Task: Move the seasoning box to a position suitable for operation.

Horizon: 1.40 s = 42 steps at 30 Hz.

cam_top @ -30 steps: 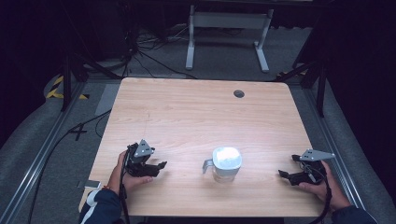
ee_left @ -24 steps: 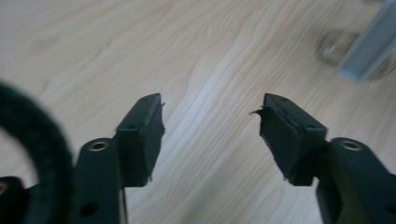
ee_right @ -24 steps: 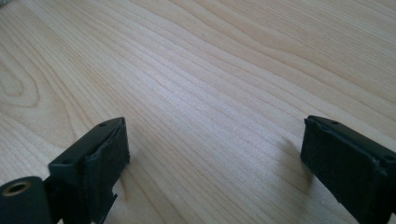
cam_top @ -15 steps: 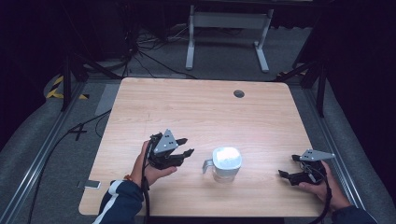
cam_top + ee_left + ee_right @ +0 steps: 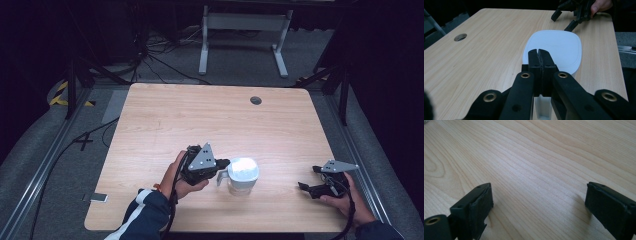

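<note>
Jug [image 5: 242, 175] sat on my desk [image 5: 165, 120], its handle pinched in my left tool [image 5: 539, 53]; my right tool [image 5: 537, 202] stayed spread, so lifting slowly seemed best.

No readable text, label, brand or number appears anywhere.

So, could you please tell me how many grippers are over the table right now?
2. The left gripper sits near the table's front middle, jaws closed at the handle of the white lidded jug; the right gripper rests at the front right edge, jaws open.
</note>
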Each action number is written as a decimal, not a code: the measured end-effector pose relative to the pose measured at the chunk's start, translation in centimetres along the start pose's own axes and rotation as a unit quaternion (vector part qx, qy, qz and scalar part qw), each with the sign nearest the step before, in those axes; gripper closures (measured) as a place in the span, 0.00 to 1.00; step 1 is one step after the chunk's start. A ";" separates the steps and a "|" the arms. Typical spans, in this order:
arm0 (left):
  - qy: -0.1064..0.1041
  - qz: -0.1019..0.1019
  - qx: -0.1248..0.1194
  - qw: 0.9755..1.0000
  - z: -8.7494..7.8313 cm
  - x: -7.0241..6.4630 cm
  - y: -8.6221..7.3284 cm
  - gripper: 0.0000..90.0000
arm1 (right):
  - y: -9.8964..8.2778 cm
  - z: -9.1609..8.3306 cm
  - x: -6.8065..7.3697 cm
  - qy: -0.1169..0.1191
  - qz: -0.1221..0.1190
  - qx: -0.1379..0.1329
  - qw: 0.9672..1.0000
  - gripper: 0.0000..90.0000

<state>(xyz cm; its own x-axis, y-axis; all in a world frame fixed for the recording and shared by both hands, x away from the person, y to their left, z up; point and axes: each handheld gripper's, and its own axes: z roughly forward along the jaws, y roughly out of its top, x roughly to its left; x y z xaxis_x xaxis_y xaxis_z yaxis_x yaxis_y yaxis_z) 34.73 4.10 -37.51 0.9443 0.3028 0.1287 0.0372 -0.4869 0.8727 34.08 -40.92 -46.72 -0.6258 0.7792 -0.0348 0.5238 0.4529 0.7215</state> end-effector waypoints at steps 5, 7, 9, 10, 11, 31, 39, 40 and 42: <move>-0.008 0.005 0.004 1.000 0.5 -0.1 0.2 1.00 | 0.0 0.0 0.0 0.000 0.000 0.000 1.000 0.09; -0.010 0.000 0.005 1.000 0.8 -0.1 0.1 1.00 | 0.0 0.0 0.0 0.000 0.000 0.000 1.000 0.09; -0.011 0.001 0.010 1.000 1.1 -0.1 0.1 1.00 | 0.0 0.0 0.0 0.000 0.000 0.000 1.000 0.09; -0.013 0.001 0.013 1.000 1.2 -0.2 0.0 1.00 | 0.0 0.0 0.0 0.000 0.000 0.000 1.000 0.09; -0.014 0.001 0.012 1.000 1.4 -0.2 -0.1 1.00 | 0.0 0.0 0.0 0.000 0.000 0.000 1.000 0.09; -0.028 -0.021 -0.005 0.999 1.5 0.3 -0.6 1.00 | 0.4 -0.5 0.2 0.001 0.000 0.001 1.000 0.36; -0.028 -0.022 -0.011 0.999 1.5 0.4 -0.8 1.00 | 2.9 -1.7 2.0 0.046 -0.026 -0.033 0.998 0.68; -0.027 -0.021 -0.010 0.999 1.4 0.4 -0.8 1.00 | 3.3 -1.9 2.3 0.053 -0.033 -0.038 0.997 0.73; -0.028 -0.020 -0.011 0.999 1.4 0.4 -0.8 1.00 | 4.3 -2.3 3.1 0.067 -0.050 -0.043 0.996 0.82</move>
<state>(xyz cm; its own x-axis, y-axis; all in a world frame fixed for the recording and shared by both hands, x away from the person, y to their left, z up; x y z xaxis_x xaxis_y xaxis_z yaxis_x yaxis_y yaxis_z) 35.58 3.48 -38.85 0.9588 0.2758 0.0675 0.0689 -0.4568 0.8869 33.06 -37.54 -42.16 -0.7466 0.6649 -0.0218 0.4071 0.4825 0.7756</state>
